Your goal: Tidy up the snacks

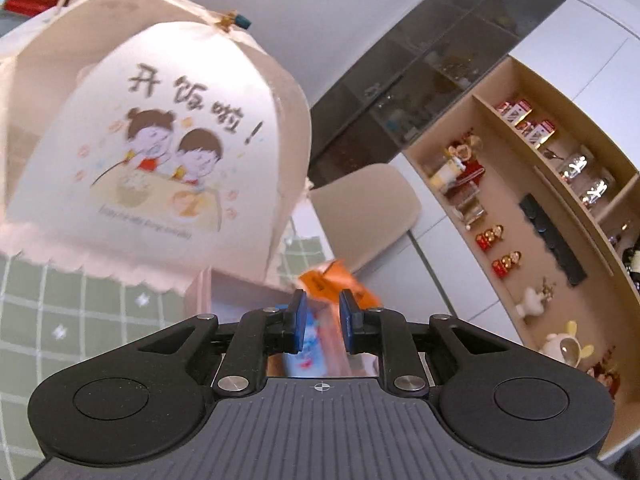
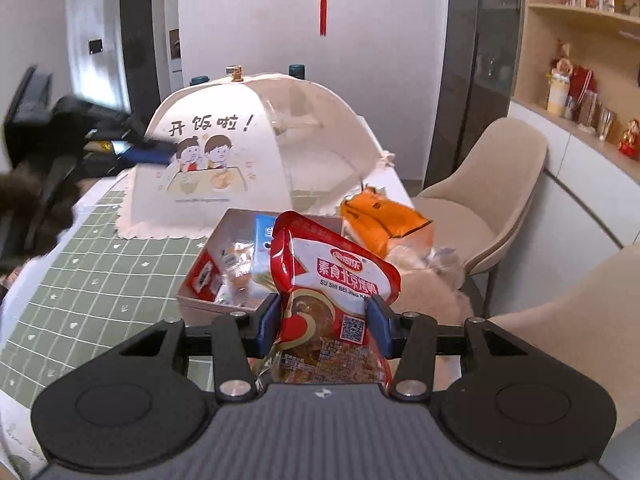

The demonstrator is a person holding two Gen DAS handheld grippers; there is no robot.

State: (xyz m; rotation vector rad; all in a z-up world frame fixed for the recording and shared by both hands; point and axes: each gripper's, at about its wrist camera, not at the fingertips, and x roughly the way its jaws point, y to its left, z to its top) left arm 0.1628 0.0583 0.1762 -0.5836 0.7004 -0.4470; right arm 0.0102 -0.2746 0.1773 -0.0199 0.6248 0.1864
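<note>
Because the glossy red foil snack pouch (image 2: 334, 280) is light, soft and slippery, the right hand-held gripper (image 2: 324, 322) pinches its middle, above the open cardboard snack box (image 2: 192, 300); the left hand-held gripper (image 1: 323, 322) stands nearly closed, empty.

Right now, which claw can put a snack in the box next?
The right claw, probably. It is clamped on the red snack packet, with the open box just ahead. The left claw grips nothing.
</note>
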